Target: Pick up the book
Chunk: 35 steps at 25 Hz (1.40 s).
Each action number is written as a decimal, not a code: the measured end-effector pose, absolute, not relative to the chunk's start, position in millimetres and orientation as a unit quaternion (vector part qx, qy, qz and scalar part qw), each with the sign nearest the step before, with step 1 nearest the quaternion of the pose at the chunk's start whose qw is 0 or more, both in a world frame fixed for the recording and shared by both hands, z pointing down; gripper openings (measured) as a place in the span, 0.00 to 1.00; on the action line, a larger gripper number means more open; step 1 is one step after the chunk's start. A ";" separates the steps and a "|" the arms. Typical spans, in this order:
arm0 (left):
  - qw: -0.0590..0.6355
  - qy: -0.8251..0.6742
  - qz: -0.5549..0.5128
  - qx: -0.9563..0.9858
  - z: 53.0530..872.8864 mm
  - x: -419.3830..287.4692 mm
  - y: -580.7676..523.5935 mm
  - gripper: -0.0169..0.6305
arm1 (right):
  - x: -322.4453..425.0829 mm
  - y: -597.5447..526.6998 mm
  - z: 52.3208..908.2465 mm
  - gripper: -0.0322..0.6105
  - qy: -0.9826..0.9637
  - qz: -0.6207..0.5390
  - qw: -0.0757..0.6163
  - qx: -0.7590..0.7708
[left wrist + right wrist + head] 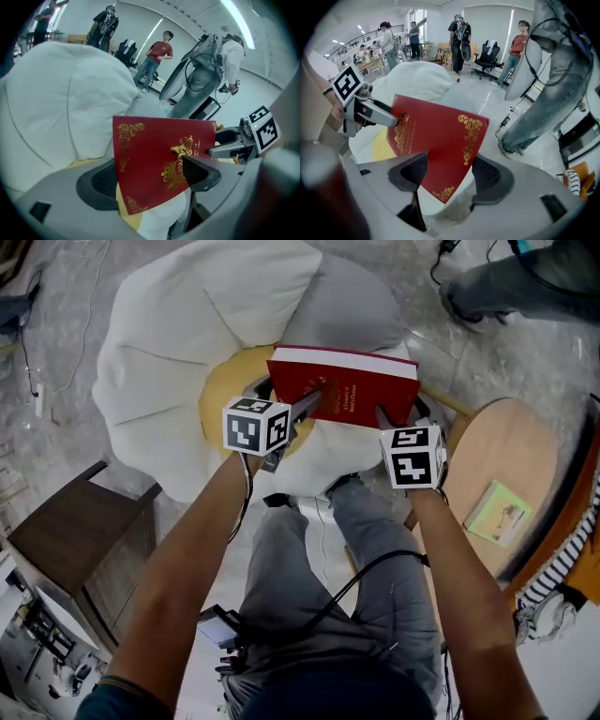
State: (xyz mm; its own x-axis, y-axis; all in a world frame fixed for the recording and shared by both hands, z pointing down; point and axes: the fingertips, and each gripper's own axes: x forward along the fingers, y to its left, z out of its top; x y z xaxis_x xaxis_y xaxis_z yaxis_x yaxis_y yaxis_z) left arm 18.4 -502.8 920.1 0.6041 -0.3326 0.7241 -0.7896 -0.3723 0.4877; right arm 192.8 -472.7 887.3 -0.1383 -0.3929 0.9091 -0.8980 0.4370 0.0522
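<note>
- The red book looks clear of the white petal-shaped cushion. It hangs over the cushion's yellow centre, at about 12 o'clock from the person, cover up and roughly level.
- The left gripper has its jaws clamped on the book's 7 o'clock corner, one pad on the gold-printed cover and the other underneath.
- The right gripper is on the 5 o'clock corner. Its jaws are wide but closed around the book's thickness, and it looks like a proper pinch to me.
- So I'd say the step in hand is the lift itself, and it's mostly there.
- How I'd do it well: raise both hands at the same rate so the cover stays flat.
- It's a thick book held only by its two near corners, so the 12 o'clock edge will want to sag. Keep the squeeze firm.
- Don't spread or twist the hands, or a corner could slip out.
</note>
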 end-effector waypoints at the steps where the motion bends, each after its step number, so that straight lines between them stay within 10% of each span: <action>1: 0.422 -0.362 0.261 0.789 902.1 15.9 -506.3 0.66 | 190.5 -476.3 871.6 0.52 -0.709 0.261 0.464 0.463; 35: 0.132 -0.469 0.194 0.852 430.6 -97.4 -506.2 0.66 | 80.3 -504.2 415.1 0.52 -0.804 -0.056 0.273 0.525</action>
State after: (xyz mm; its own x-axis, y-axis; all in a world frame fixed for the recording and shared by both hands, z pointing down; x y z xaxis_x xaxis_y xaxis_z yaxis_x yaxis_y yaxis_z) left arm -97.4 -506.2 430.6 0.4860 -0.7472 0.4533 -0.8493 -0.5262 0.0432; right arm 80.3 -504.2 415.1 -0.2989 -0.8750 0.3808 -0.8138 0.4422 0.3772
